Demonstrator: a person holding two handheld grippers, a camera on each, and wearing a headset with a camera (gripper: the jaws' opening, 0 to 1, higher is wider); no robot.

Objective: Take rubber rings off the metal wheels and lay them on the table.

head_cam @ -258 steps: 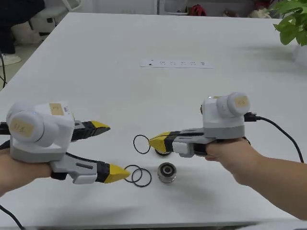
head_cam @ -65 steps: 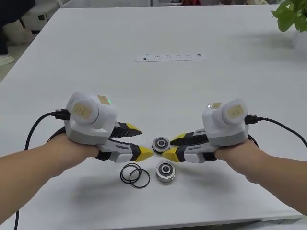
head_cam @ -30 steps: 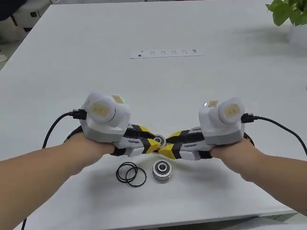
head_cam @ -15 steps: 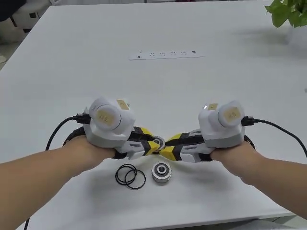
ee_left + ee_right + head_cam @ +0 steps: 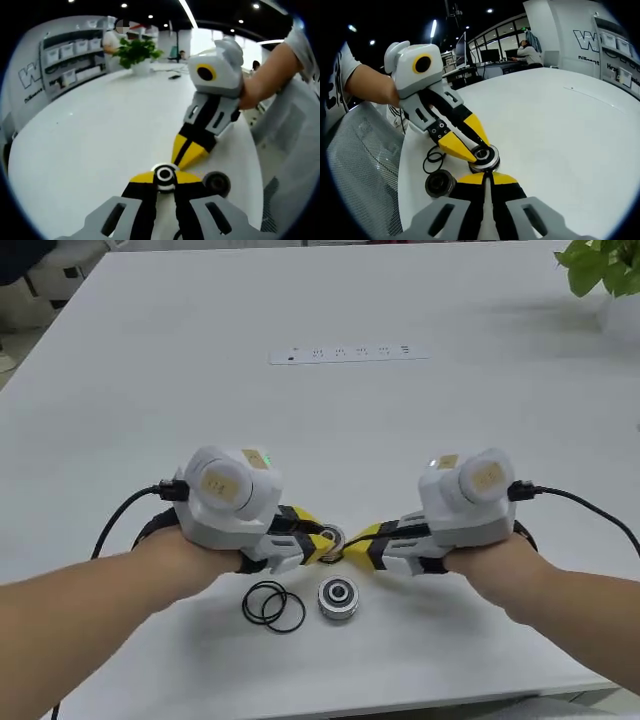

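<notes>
Head view: the left forearm (image 5: 80,630) enters from 8 o'clock and the right forearm (image 5: 590,625) from 4 o'clock. The left hand (image 5: 190,552) and right hand (image 5: 482,562) each hold a grip from beneath. The left gripper (image 5: 320,540) points toward 3 o'clock and the right gripper (image 5: 355,538) toward 9 o'clock, nose to nose. Left gripper view: the jaws clamp a metal wheel (image 5: 165,174) between their yellow tips. Right gripper view: the jaws are pressed together, tips at the wheel's rim at 12 o'clock; whether they pinch anything cannot be told.

Left gripper (image 5: 165,179), wide open before, now clamps the raised wheel (image 5: 487,156); right gripper (image 5: 485,177), jaws together, has closed in to meet it.
</notes>
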